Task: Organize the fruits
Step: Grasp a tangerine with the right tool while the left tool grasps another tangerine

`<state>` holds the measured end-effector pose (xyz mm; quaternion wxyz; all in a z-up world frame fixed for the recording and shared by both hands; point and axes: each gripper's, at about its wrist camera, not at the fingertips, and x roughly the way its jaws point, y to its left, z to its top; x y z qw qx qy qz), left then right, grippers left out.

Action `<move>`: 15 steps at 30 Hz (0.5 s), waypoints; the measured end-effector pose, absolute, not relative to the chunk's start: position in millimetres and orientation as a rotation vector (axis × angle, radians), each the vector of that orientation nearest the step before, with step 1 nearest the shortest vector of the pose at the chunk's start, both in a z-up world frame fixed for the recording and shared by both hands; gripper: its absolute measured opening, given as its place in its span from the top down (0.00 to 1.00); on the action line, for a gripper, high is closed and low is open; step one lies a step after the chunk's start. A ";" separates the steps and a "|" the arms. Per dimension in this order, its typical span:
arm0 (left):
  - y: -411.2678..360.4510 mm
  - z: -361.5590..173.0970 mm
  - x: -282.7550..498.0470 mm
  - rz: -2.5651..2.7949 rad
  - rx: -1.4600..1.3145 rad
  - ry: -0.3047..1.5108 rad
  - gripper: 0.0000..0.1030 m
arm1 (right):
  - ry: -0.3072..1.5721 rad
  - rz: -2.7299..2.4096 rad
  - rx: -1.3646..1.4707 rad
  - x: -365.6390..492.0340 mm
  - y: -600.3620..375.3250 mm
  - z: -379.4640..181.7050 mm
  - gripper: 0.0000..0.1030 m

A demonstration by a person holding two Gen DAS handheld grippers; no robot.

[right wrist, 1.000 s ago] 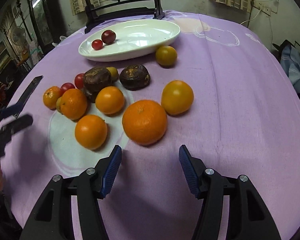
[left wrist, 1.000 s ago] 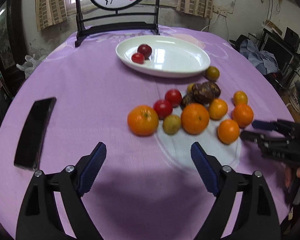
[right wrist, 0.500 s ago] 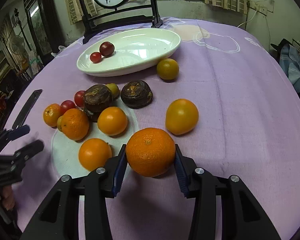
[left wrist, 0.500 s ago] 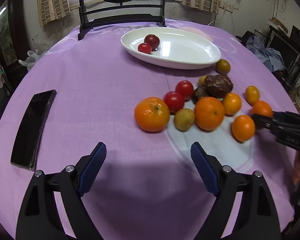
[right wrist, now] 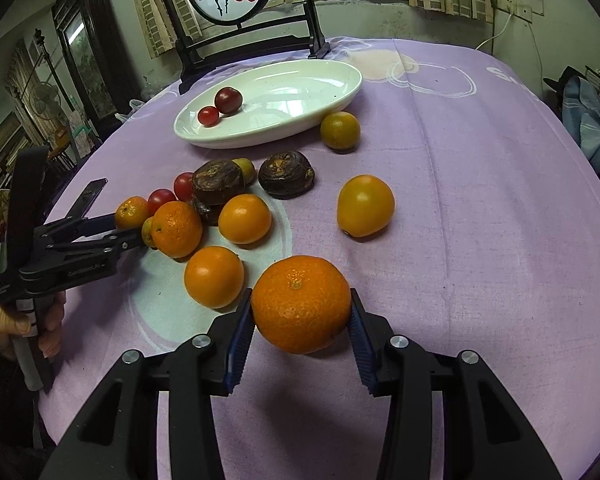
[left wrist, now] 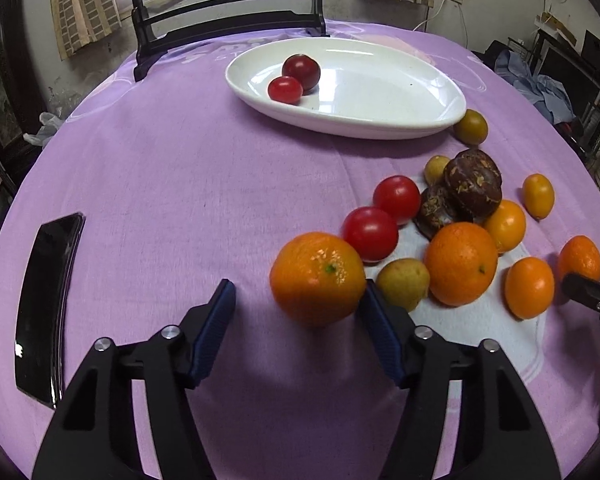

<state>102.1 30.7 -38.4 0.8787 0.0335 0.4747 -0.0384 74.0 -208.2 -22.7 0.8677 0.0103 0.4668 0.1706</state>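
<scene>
My right gripper [right wrist: 301, 322] is shut on a large orange [right wrist: 301, 304], held just above the purple cloth. My left gripper [left wrist: 298, 316] is open around another orange [left wrist: 318, 278] that sits on the cloth; its right pad touches the fruit, the left pad stands apart. A white oval plate [left wrist: 400, 80] at the back holds two red tomatoes [left wrist: 294, 80]. A cluster of oranges, two red tomatoes [left wrist: 384, 216], small yellow fruits and dark brown fruits [left wrist: 472, 186] lies between plate and grippers. In the right wrist view the plate [right wrist: 300, 92] is far left of centre.
A black phone [left wrist: 46, 308] lies on the cloth at the left. A dark wooden stand [right wrist: 236, 36] with a round painted panel stands behind the plate. A yellow-orange tomato [right wrist: 364, 206] and a greenish fruit [right wrist: 340, 130] lie apart on the right.
My right gripper has closed on the large orange and lifted it slightly. My left gripper has moved forward and right, so the leftmost orange now sits between its fingers.
</scene>
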 end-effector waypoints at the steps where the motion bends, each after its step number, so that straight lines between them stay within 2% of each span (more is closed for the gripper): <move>1: 28.4 -37.4 102.3 -0.098 0.071 0.987 0.58 | 0.975 0.357 0.021 73.5 -208.0 -22.5 0.56; 9: 38.9 -26.9 89.5 -0.124 -0.022 1.008 0.59 | 0.955 0.372 0.018 69.0 -206.1 -12.5 0.56; 15: 38.2 10.5 77.5 -0.159 -0.023 0.928 0.59 | 0.892 0.399 -0.005 69.1 -200.1 11.9 0.56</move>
